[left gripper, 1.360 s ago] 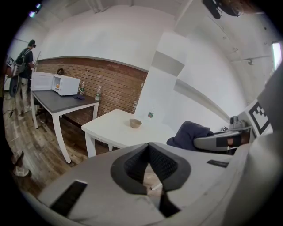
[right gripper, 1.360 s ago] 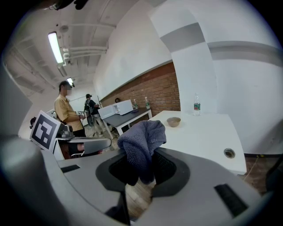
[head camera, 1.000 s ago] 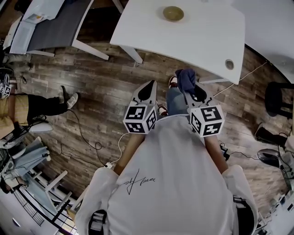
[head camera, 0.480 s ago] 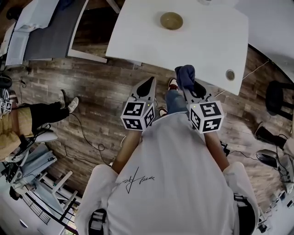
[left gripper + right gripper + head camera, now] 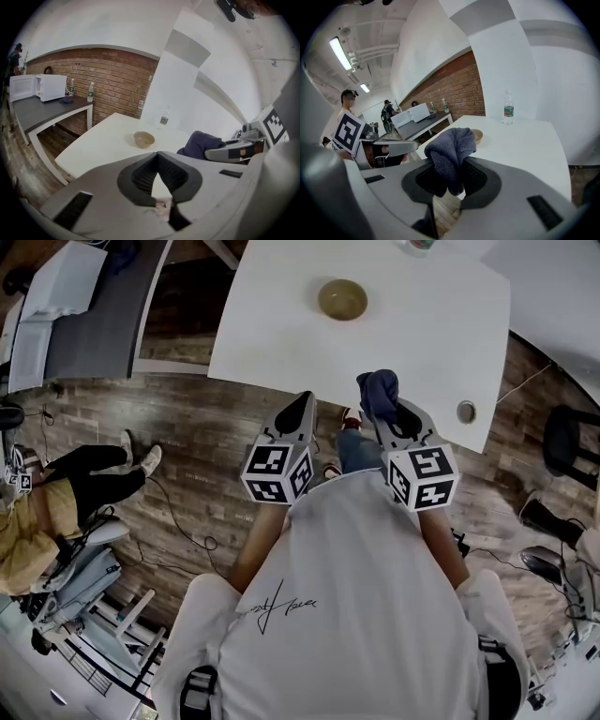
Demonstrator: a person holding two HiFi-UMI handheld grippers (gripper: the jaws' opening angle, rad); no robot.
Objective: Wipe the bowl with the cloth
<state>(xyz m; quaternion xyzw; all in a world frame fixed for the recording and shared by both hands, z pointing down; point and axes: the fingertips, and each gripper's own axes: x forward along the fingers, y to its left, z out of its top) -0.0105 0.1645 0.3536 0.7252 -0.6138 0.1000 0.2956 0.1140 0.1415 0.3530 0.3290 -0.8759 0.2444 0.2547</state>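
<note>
fingers (image 5: 138, 177) of the left gripper (image 5: 157, 155) pressed tip to tip, nothing caught between. over on the right gripper (image 5: 451, 161), fingers (image 5: 483, 182) clamped on a dark blue cloth (image 5: 451, 149), bunched and bulging above the tips, one fold hanging down between the pads. both grippers side by side in front of a white shirt, tips reaching just over the near edge of the white table (image 5: 272, 334).

and the bowl (image 5: 342, 299): tan, round, upright, alone toward the far side of that table, well apart from both grippers, untouched by the cloth. behind it, at the far edge, a clear water bottle (image 5: 164, 118) with a green label, standing upright. near the right-hand corner of the top, a small round hole (image 5: 466, 412).

now the room. underfoot, a dark wooden floor (image 5: 225, 442) with thin cables (image 5: 178, 521) trailing across the planks. off to the left, a grey table (image 5: 42, 110) on a white frame, set against a brick wall (image 5: 117, 79) and carrying a white microwave (image 5: 37, 86) plus a couple of bottles. at the left edge of the head view, a seated person (image 5: 47, 521) in dark trousers. on the right, a black chair (image 5: 567, 442). overhead, strip lights (image 5: 340, 52) on a white ceiling.
</note>
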